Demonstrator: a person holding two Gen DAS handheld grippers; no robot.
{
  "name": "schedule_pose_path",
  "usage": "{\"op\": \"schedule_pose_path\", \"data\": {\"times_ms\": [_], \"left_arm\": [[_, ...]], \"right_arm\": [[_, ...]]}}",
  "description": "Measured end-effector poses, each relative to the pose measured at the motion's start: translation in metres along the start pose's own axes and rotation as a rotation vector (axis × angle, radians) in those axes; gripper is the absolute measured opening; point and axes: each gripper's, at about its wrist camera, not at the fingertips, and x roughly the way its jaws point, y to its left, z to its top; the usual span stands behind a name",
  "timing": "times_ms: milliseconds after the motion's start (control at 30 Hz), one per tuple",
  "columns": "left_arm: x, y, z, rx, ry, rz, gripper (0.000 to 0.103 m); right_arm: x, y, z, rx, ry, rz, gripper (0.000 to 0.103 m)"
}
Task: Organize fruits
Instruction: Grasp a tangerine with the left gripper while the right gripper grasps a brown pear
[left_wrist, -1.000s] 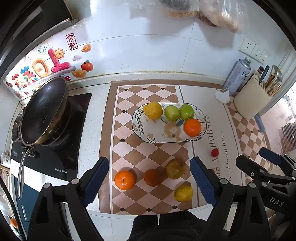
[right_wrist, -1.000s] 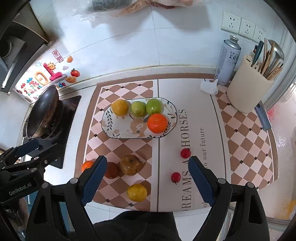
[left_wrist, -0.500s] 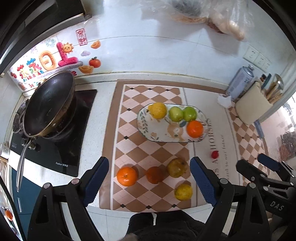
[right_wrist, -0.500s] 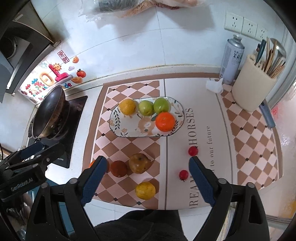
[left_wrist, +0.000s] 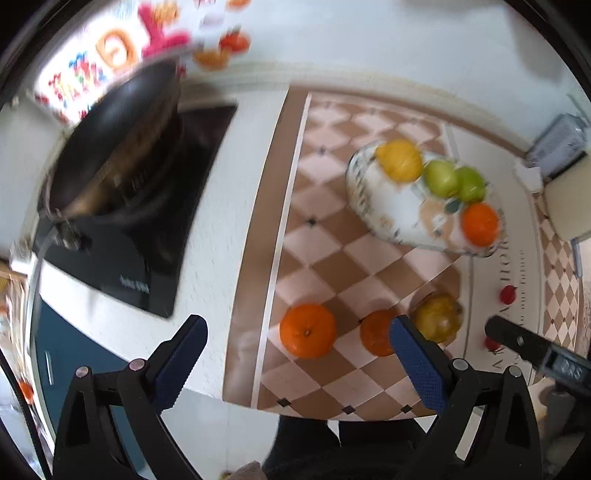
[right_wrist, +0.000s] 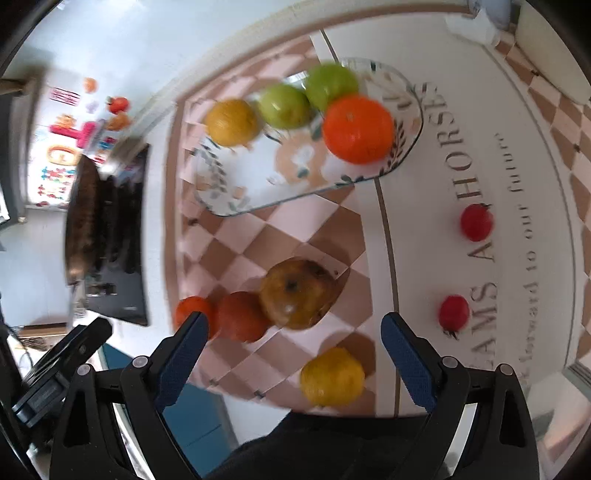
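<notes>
An oval patterned plate (left_wrist: 384, 206) (right_wrist: 258, 184) on the checked mat holds a yellow fruit (left_wrist: 399, 160), two green apples (left_wrist: 454, 181) and an orange (right_wrist: 357, 129). Loose on the mat in front: an orange (left_wrist: 307, 330), a darker orange (right_wrist: 240, 315), a brownish pear (right_wrist: 297, 293), a yellow fruit (right_wrist: 331, 376) and two small red tomatoes (right_wrist: 476, 221) (right_wrist: 453, 312). My left gripper (left_wrist: 295, 365) is open above the mat's front left, close over the loose orange. My right gripper (right_wrist: 290, 356) is open, low over the pear and the yellow fruit.
A black pan (left_wrist: 118, 136) sits on the hob (left_wrist: 147, 236) at the left. A spray can (left_wrist: 561, 144) and a cream utensil holder (left_wrist: 569, 206) stand at the back right. The counter's front edge lies just below the loose fruit.
Both grippers have dropped lower and closer to the loose fruit; the left one shifted left toward the orange. Both views are blurred with motion. No fruit has moved.
</notes>
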Motion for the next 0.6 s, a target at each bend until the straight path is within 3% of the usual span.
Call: {"op": "schedule_pose_path", "data": {"times_ms": [233,300,367,600], "left_arm": [[0.046,0.009,-0.007,-0.006,0.111,0.022,0.101],[0.056,0.010,-0.009,0.004,0.134,0.045,0.101],[0.062,0.009,-0.010,0.015,0.152,0.044,0.101],[0.090,0.000,-0.007,0.086,0.199,0.055,0.101]], "right_arm": [[0.063,0.026,0.011,-0.222,0.082,-0.140,0.095],[0.076,0.030,0.011,-0.270,0.103,-0.146,0.080],[0.083,0.029,0.011,-0.270,0.117,-0.106,0.070],[0.072,0.012,0.005,-0.215,0.107,-0.128,0.070]]}}
